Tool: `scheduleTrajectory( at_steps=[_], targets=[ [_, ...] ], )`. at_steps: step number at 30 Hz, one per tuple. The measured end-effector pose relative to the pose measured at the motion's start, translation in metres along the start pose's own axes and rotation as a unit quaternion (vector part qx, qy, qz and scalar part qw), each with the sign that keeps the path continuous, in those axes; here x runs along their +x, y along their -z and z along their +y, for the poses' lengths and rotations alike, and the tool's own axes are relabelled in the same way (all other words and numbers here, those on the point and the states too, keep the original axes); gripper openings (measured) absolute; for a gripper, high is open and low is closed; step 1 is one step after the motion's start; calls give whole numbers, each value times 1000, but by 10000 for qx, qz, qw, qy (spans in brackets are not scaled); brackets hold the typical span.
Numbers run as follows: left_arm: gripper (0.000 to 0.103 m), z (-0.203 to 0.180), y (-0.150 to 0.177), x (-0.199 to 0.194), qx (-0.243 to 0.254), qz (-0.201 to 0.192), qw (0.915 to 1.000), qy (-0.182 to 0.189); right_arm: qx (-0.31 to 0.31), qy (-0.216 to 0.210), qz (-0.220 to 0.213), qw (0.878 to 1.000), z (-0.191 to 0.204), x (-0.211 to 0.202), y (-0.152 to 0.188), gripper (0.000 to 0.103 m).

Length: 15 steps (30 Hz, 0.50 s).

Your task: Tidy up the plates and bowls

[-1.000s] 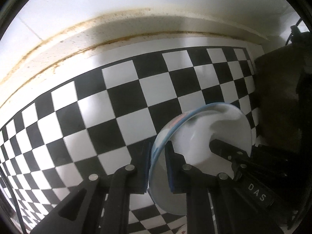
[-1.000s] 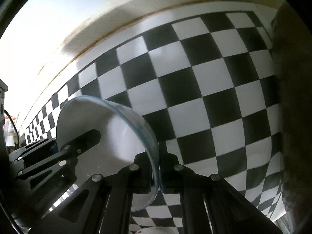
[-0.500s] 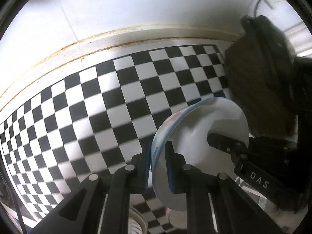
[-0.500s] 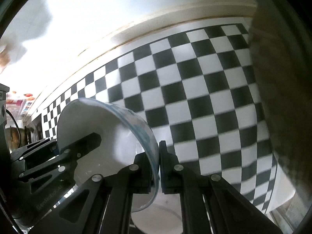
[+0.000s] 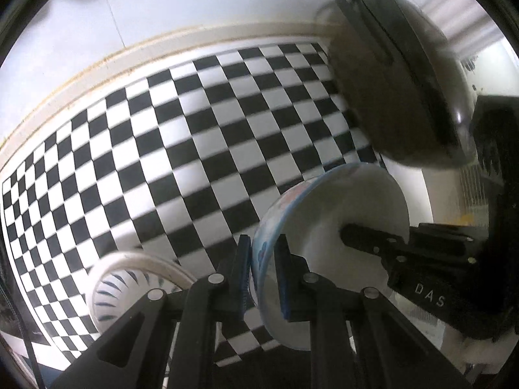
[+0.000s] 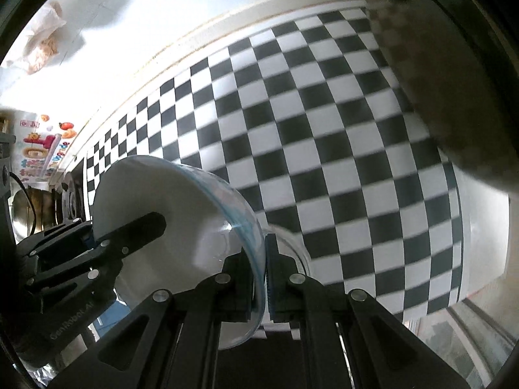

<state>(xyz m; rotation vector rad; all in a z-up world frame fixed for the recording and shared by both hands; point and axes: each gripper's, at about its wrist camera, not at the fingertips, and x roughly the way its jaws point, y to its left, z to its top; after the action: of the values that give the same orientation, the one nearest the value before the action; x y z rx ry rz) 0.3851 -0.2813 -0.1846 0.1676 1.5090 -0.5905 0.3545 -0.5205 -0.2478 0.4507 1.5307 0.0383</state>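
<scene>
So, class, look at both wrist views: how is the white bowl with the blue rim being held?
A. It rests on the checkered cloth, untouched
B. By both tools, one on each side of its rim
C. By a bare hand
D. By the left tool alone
B: the left tool and the right tool each clamp opposite sides of the bowl's rim, lifted clear of the checkered cloth.

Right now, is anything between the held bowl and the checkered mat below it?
Partly: a white striped bowl sits on the checkered mat left of the held bowl, which both grippers are pinching. The rest of the mat looks bare.
</scene>
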Motion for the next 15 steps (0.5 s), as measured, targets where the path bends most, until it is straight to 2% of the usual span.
scheduleTrajectory(
  at_steps=[7,15],
  targets=[
    [12,-3,27,33,-81,402,9991,45,44,136,285,9995,-17,31,20,7],
    [12,-3,38,63,-145,664,9977,-70,-34,335,510,9981,-25,55,31,8]
  ],
)
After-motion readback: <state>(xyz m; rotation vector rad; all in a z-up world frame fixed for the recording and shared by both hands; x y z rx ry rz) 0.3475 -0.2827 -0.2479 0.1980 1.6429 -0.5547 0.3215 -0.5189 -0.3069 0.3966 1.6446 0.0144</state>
